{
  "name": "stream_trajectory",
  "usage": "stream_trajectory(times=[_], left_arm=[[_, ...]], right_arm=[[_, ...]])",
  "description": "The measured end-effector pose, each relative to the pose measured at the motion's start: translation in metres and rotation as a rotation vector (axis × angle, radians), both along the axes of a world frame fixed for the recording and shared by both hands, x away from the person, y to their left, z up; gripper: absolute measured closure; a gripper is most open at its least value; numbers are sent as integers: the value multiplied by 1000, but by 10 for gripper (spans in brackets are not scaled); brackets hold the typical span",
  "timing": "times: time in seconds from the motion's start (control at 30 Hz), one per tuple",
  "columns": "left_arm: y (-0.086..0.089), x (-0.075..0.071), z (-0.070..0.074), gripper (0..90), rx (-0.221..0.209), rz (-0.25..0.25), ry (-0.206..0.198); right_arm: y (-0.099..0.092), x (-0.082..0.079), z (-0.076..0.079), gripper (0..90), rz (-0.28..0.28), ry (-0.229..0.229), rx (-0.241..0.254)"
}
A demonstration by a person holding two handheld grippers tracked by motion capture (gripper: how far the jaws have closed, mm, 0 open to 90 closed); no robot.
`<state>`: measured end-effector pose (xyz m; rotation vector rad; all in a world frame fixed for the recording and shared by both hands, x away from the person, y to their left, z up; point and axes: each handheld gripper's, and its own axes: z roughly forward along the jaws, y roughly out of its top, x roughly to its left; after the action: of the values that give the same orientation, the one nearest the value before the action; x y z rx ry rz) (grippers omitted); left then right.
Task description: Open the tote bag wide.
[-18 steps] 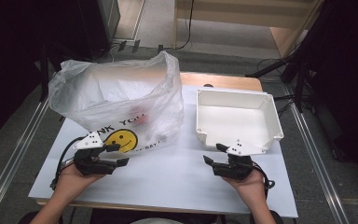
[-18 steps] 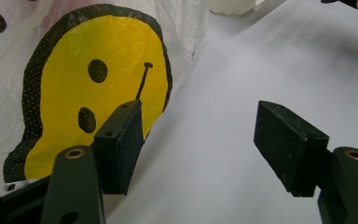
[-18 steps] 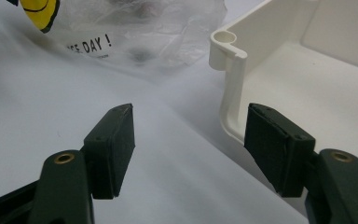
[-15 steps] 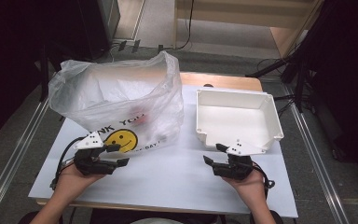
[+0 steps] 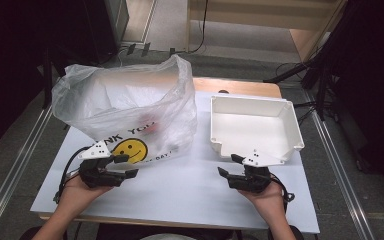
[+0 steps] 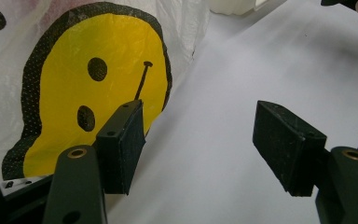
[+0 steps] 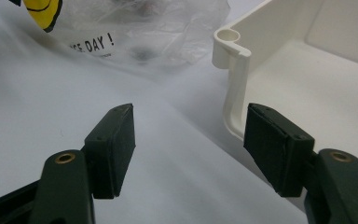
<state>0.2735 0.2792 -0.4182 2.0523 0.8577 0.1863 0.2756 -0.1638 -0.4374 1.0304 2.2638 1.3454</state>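
A translucent plastic bag [image 5: 125, 112] with a yellow smiley face [image 5: 130, 148] stands at the table's left, something red dimly visible inside. A white plastic bin [image 5: 255, 127] sits at the right. My left gripper [image 5: 126, 165] rests open on the table just in front of the bag; its view has the smiley [image 6: 88, 84] close on the left and nothing between its jaws. My right gripper [image 5: 230, 166] lies open at the bin's near left corner; its view shows the bin's corner post [image 7: 235, 70] just ahead and the bag's printed edge [image 7: 121, 32] farther left.
The white tabletop [image 5: 180, 190] has free room between the two hands. A wooden board edge [image 5: 240, 86] shows behind the bin. Metal rails run along both sides of the table, with cables and dark stands on the floor behind.
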Motion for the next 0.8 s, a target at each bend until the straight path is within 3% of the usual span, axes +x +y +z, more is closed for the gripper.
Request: stream_trajectory(times=[0.8], left_arm=[[0,0,1,363,-4,-1,14]], right_arm=[[0,0,0,379,8,7,10]])
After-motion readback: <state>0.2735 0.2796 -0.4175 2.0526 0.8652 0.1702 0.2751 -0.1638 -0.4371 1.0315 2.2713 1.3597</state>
